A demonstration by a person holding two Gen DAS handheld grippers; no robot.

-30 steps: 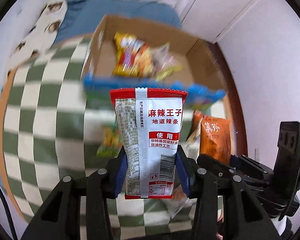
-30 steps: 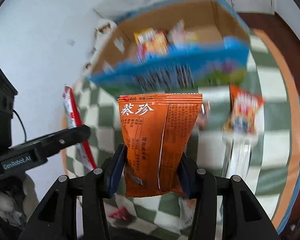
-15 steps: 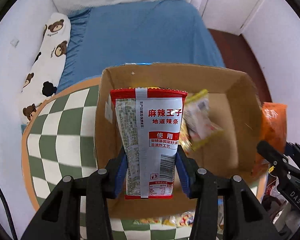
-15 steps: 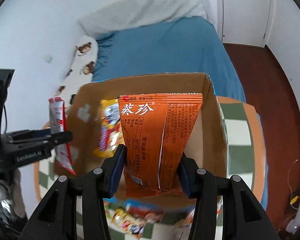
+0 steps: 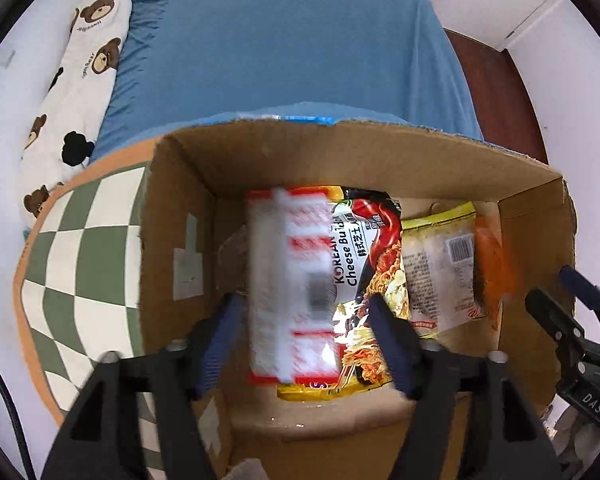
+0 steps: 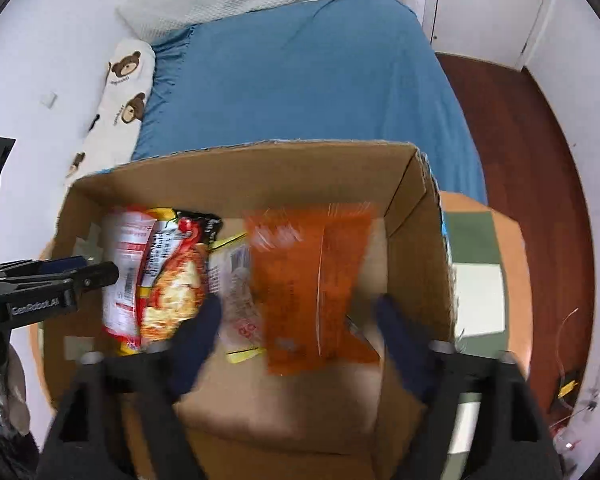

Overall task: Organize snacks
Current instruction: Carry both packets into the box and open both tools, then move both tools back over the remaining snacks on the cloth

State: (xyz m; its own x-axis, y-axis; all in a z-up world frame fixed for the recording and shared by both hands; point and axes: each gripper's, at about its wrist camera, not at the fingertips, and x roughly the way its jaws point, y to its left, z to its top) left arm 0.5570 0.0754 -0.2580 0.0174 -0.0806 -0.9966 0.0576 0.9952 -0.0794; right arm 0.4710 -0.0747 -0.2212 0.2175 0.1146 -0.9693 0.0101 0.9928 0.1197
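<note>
Cardboard is filling the left wrist view: an open brown cardboard box (image 5: 188, 216) is sitting on a green-and-white checked table (image 5: 80, 248), with a blue bed (image 5: 284, 48) beyond its far edge. My left gripper (image 5: 306, 334) is hanging over the box with its jaws spread wide, touching nothing. Between them a red-and-white snack packet (image 5: 288, 284) is showing as a vertical blur, so I am judging it to be loose and dropping toward the box floor. Under it, a yellow Korean cheese noodle pack (image 5: 364, 280) is lying flat, and a pale yellow-edged packet (image 5: 440, 268) is lying beside that, toward the box's right wall.

In the right wrist view, my right gripper (image 6: 300, 334) is likewise gaping, holding nothing. An orange snack packet (image 6: 316, 284) is blurring between the jaws, near the box's right wall (image 6: 416, 216); I am judging it released too. The noodle pack (image 6: 172, 272) and the red-and-white packet (image 6: 126, 264) are sitting toward the box's left side.

These packets are looking light, thin and crinkly, with slick film and probably brittle contents. I am judging that a pinch across a flat sealed edge would be holding best, with gentle pressure.
</note>
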